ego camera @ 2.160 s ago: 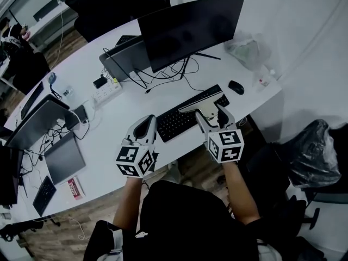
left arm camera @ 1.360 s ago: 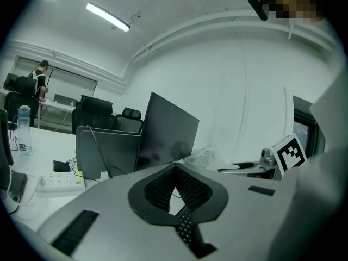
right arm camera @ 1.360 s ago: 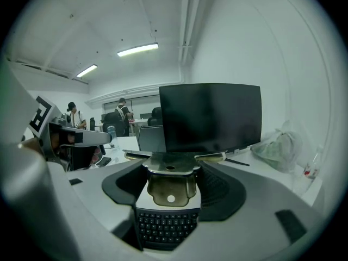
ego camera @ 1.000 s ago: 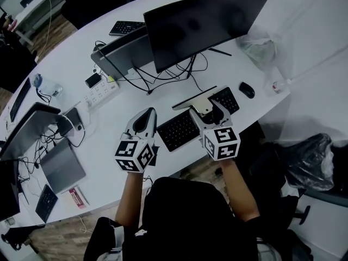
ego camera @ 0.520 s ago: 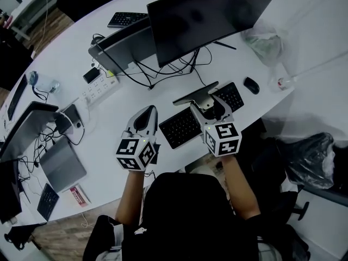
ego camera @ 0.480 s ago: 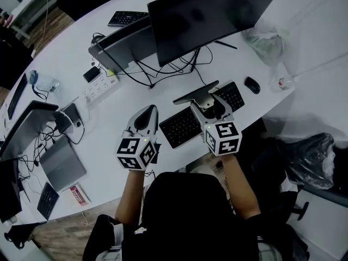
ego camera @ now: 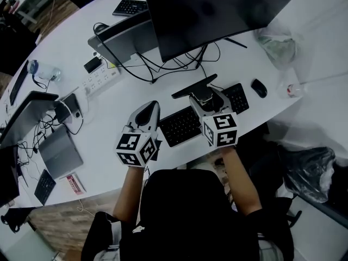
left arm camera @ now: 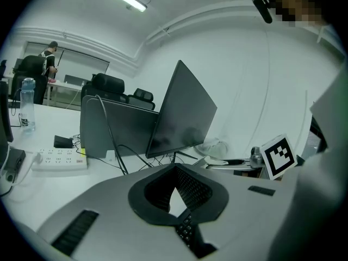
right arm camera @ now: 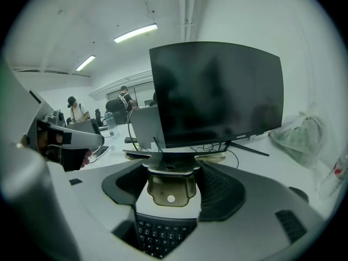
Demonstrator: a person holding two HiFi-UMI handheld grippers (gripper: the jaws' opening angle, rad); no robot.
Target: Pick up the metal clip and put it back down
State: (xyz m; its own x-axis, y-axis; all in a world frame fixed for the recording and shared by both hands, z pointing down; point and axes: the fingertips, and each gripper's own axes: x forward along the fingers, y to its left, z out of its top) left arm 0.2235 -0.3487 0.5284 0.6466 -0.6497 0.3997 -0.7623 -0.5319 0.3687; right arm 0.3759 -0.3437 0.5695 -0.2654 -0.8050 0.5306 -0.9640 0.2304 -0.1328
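Note:
The metal clip point(ego camera: 194, 86) is a long flat bar with a brass-coloured bracket under it. My right gripper point(ego camera: 205, 98) is shut on the bracket and holds the clip in the air above the far edge of the black keyboard point(ego camera: 182, 125). In the right gripper view the bracket point(right arm camera: 167, 187) sits between the pads point(right arm camera: 217, 192), its bar lying across the top. My left gripper point(ego camera: 149, 112) hovers over the white desk point(ego camera: 103, 151) left of the keyboard. Its tips point(left arm camera: 175, 169) meet with nothing in them.
A large dark monitor point(ego camera: 217, 10) stands behind the keyboard, with tangled cables point(ego camera: 179, 64) at its foot. A mouse point(ego camera: 259, 87) and a plastic bag point(ego camera: 277, 42) lie to the right. A power strip point(ego camera: 100, 79), a laptop point(ego camera: 57, 151) and a bottle point(ego camera: 41, 69) occupy the left.
The right gripper has carried the clip a little farther from the person, toward the monitor's foot. The left gripper has kept its place beside the keyboard.

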